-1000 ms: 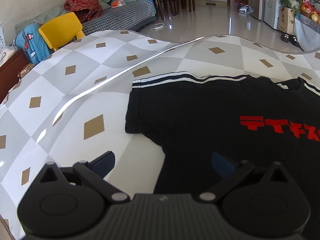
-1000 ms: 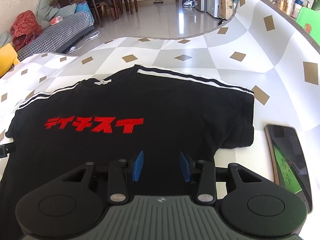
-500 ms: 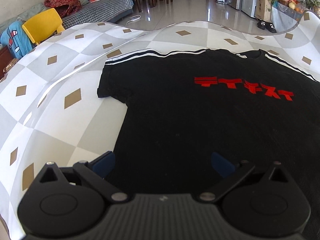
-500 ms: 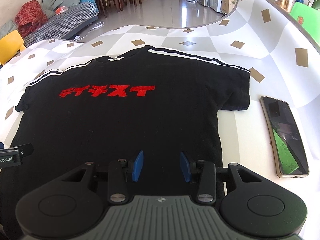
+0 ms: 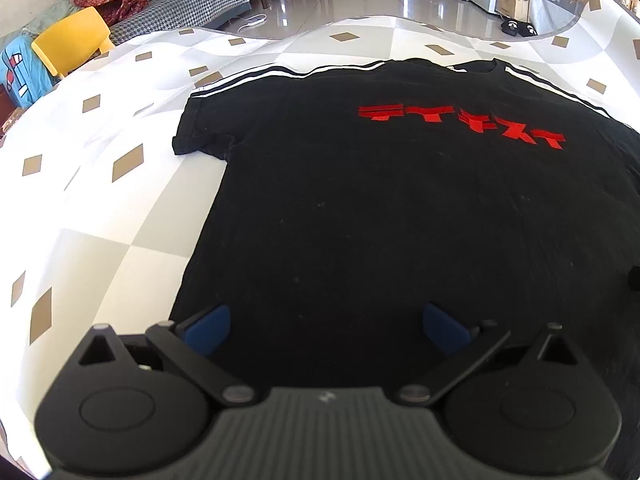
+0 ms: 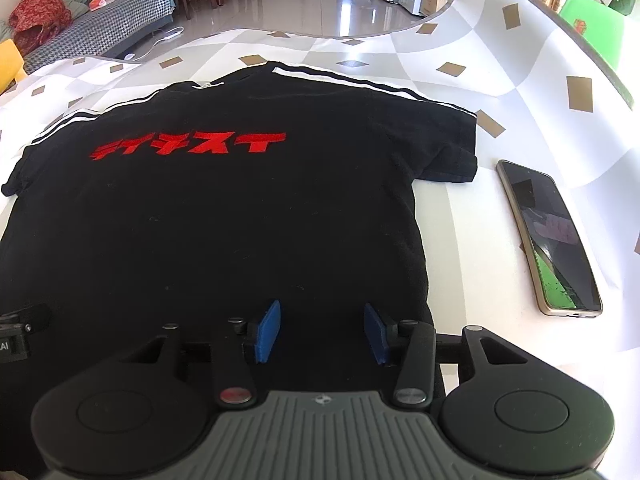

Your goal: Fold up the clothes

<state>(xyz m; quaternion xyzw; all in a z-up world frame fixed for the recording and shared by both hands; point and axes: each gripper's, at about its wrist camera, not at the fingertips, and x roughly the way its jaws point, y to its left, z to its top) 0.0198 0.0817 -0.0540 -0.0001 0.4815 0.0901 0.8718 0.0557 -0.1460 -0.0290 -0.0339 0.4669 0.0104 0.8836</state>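
Blue pads are fitted to the fingers of both grippers, and both are seen at the near edge of the views. The left gripper (image 5: 326, 328) is spread wide, with nothing between its fingers; it is held over the lower left part of the T-shirt (image 5: 400, 220), close to the shirt's side edge. The right gripper (image 6: 322, 330) is set at a moderate gap, its jaws have just been opening, and no cloth is pinched between them; it is held over the lower right part of the same shirt, near the side seam.

Black fabric is laid flat, front up, on the tablecloth (image 5: 100, 208), which is patterned in white and grey squares with tan diamonds. Red lettering (image 6: 188, 146) is printed across the chest. White stripes (image 6: 372, 86) are run along the shoulders and sleeves. Both short sleeves are spread outward, and the collar is placed at the far side.

To the right of the shirt, near the right sleeve but apart from it, a phone (image 6: 548, 236) is laid face up on the cloth.

Beyond the table, a yellow chair (image 5: 72, 50), a chequered sofa (image 5: 188, 2) and a glossy tiled floor (image 6: 304, 8) are visible.
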